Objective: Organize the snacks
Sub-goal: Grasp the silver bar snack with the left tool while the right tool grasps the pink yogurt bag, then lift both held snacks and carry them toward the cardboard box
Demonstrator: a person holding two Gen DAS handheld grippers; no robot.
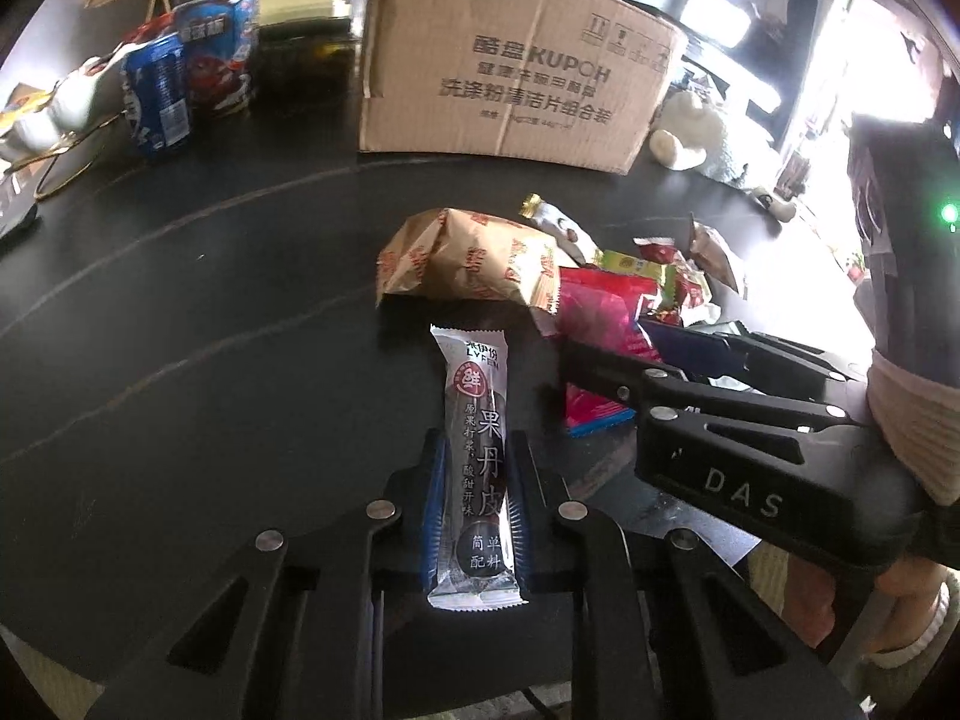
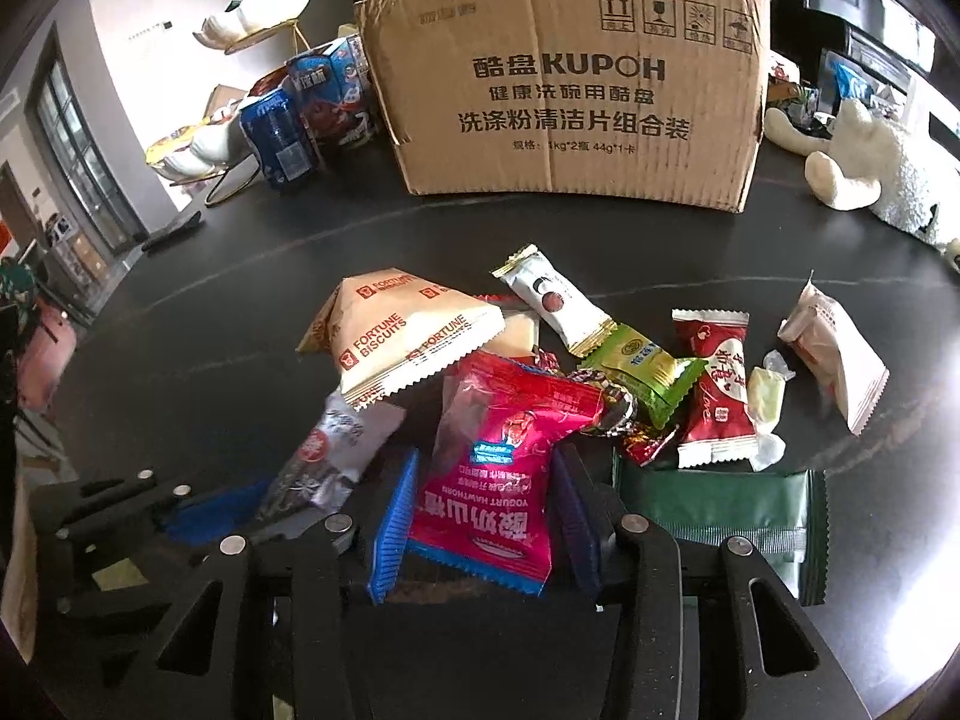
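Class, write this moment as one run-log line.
left gripper: shut on silver fruit-leather bar | right gripper: around pink yogurt hawthorn packet | cardboard box: behind pile | stage: picking

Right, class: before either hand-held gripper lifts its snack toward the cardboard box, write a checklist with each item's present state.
1. Left hand-held gripper shut on the grey fruit-leather bar: ok.
2. Right hand-held gripper gripping the pink yogurt hawthorn packet: cannot tell; the pads flank it.
3. Pink packet free of the pile: not ok, the Fortune Biscuits bag overlaps its top corner.
4. Cardboard box standing upright behind the pile: ok.
5. Box top open: cannot tell.
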